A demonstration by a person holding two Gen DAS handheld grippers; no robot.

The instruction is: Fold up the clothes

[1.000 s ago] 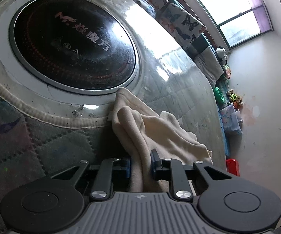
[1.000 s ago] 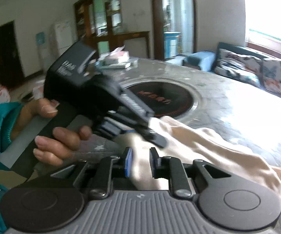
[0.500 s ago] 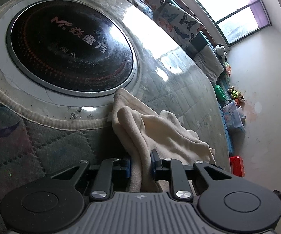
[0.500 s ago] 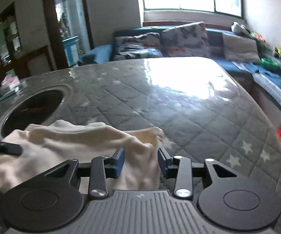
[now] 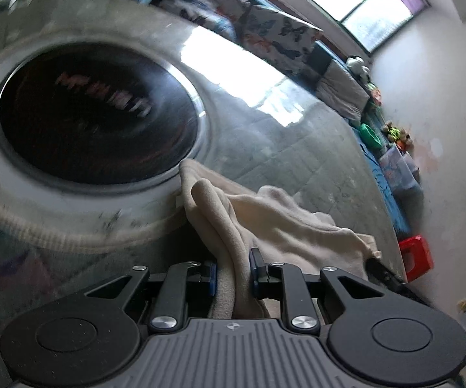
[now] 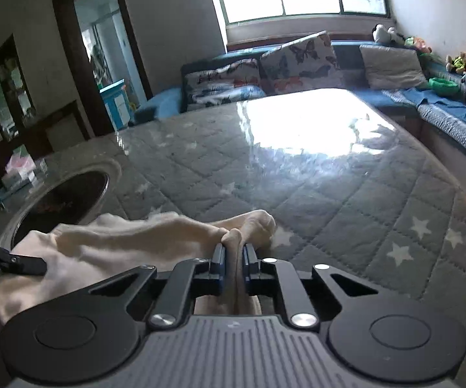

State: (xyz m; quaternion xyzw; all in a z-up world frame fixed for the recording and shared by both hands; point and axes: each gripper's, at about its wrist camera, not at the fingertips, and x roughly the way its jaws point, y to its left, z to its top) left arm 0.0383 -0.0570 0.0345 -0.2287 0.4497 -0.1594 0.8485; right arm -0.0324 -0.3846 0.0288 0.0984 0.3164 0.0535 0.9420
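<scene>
Left gripper (image 5: 233,266): jaws narrow, clamped on a bunched fold of the cream cloth (image 5: 265,223). The grip matches that seen one second ago and half a second ago. The left view is now blurred and rolled compared with the earlier frames, with the window and cushions sitting higher in it.

Right gripper (image 6: 233,255): jaws closing, with a pinched ridge of the same cream cloth (image 6: 136,242) between the pads, which press on it. Half a second ago these jaws stood apart at the cloth's edge with fabric loose between them; a second ago this camera faced the left gripper and the hand holding it, and now faces the window and sofa.

The cloth lies crumpled on the quilted, star-patterned table cover (image 6: 346,194), beside the round black induction hob (image 5: 97,119) set into the table. One corner of the cloth lies just beside the hob's pale rim in the left view; whether it touches cannot be told. The fabric spans between the two grippers. The left gripper's tip (image 6: 10,260) shows at the left edge of the right view, on the cloth.

A red stool (image 5: 415,257) stands beyond the table edge.
</scene>
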